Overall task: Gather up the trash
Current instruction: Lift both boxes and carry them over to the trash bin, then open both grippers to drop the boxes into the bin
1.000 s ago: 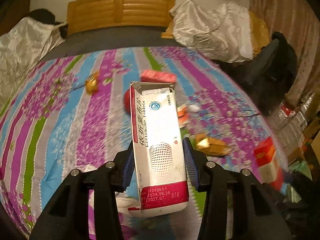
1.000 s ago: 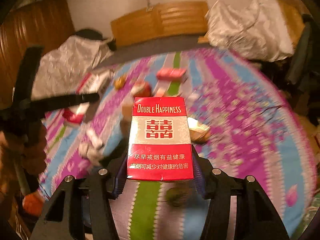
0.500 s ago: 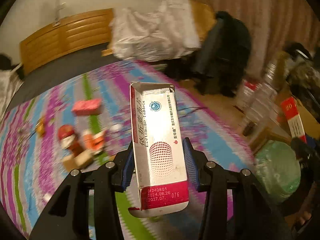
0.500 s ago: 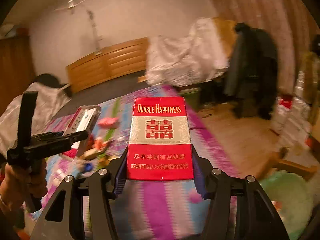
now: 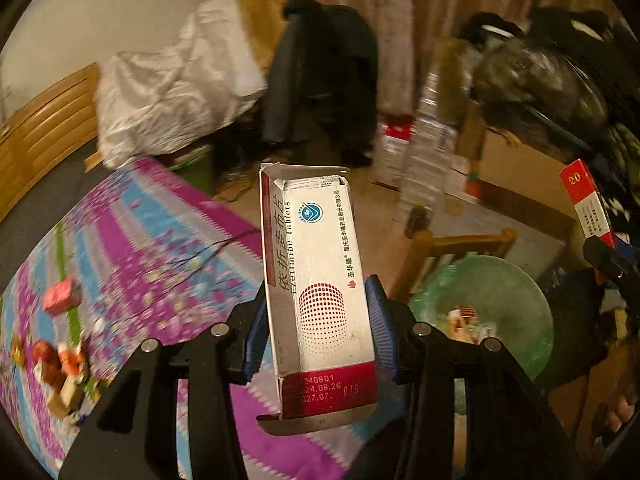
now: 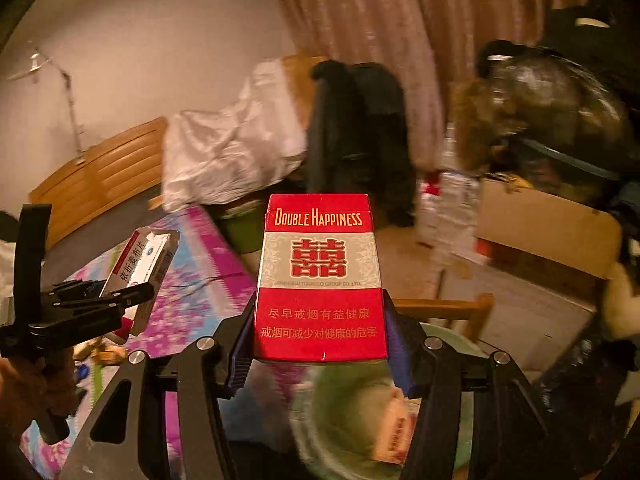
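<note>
Carry-to-bin step. My left gripper (image 5: 318,334) is clamped on the white tablet box (image 5: 316,280), my right gripper (image 6: 320,344) on the red cigarette pack (image 6: 320,280). Green-lined bin (image 5: 500,300) sits near right, beside the bed (image 5: 160,248). Next: centre each over the bin, then let go.

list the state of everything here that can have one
left gripper: shut on white tablet carton
white tablet carton: top flap open, held upright
right gripper: shut on red cigarette pack
red cigarette pack: closed, held upright
green plastic-lined bin: open, some trash inside
</note>
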